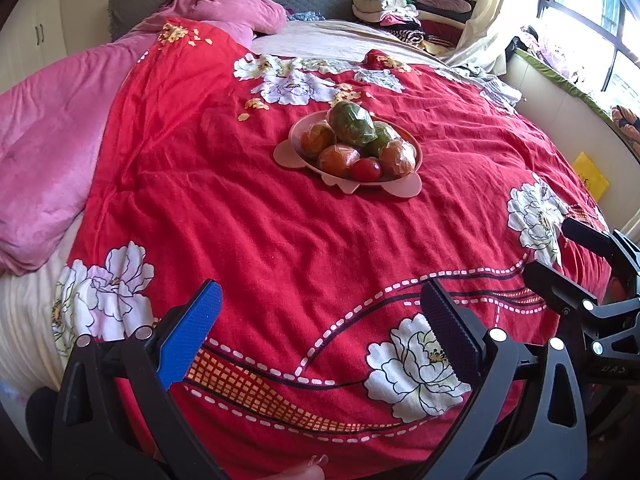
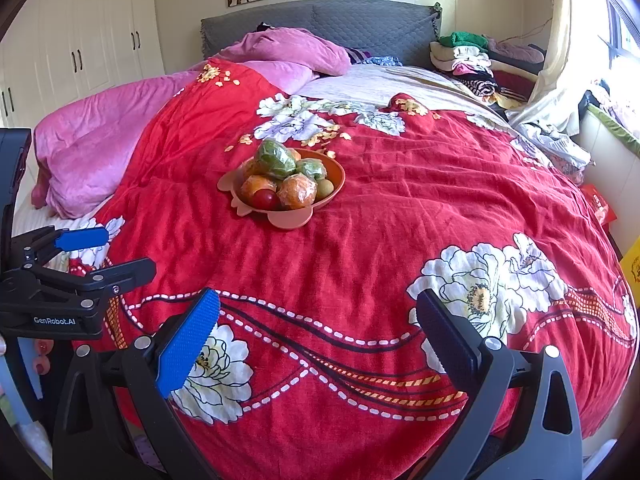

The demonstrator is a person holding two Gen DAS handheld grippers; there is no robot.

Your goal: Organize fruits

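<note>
The left gripper (image 1: 320, 320) hung spread and empty over the near edge of the red bedspread (image 1: 280, 232). Just to its right the right gripper (image 2: 318, 328) hung likewise, jaws wide with nothing between them; both pointed up the bed.

Ahead of both, well apart from their fingers, the pink bowl (image 1: 286, 152) sat on the bedspread with the fruits (image 1: 352, 140) heaped in it: a green one on top, orange ones in clear wrap around it, a small red one at the near rim. No fruit showed loose on the cloth. Gathered so, the pile fitted a finished tidy-up, or a stock waiting to be sorted out; the scene did not settle which.

In the right wrist view, "GenRobot.AI" was readable on the left gripper's body. On the right gripper's body, seen from the left wrist, the letters were too blurred to read.
</note>
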